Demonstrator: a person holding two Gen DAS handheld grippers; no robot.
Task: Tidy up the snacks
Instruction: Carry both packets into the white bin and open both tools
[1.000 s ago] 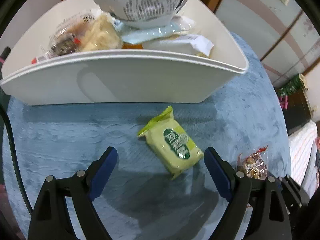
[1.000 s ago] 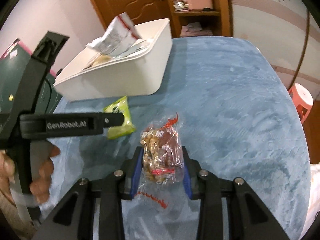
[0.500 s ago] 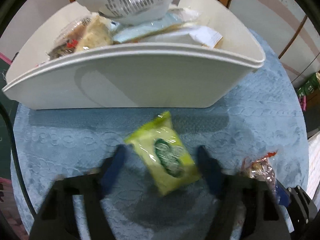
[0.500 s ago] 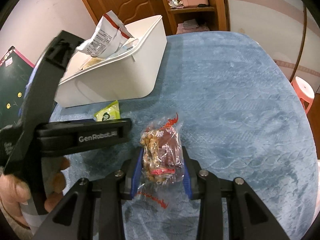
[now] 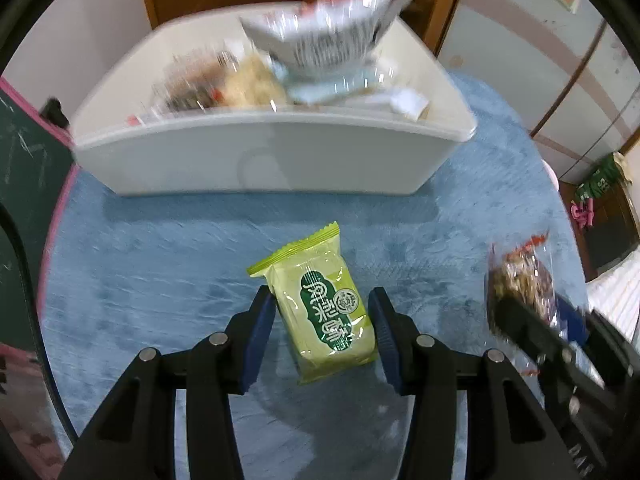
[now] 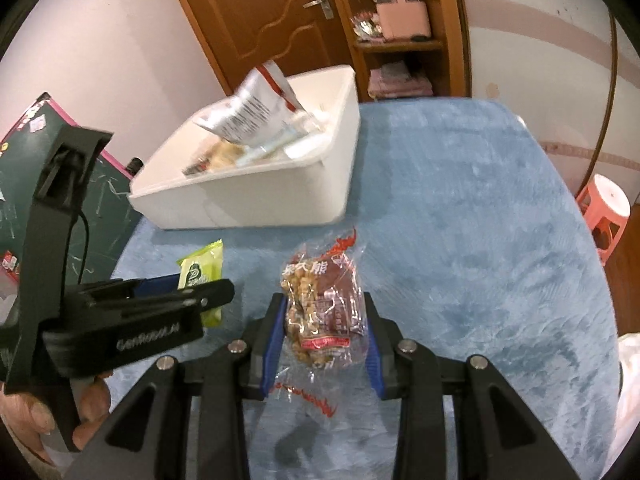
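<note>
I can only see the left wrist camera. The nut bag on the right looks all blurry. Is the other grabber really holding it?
Observer: Yes. In the right wrist view, the right gripper has its jaws pressed on both sides of the nut packet.
Operator: What's past the table on that side?
Observer: An orange stool stands on the floor beside the table.
Operator: And behind the white bin?
Observer: A pink box sits on a wooden shelf.
</note>
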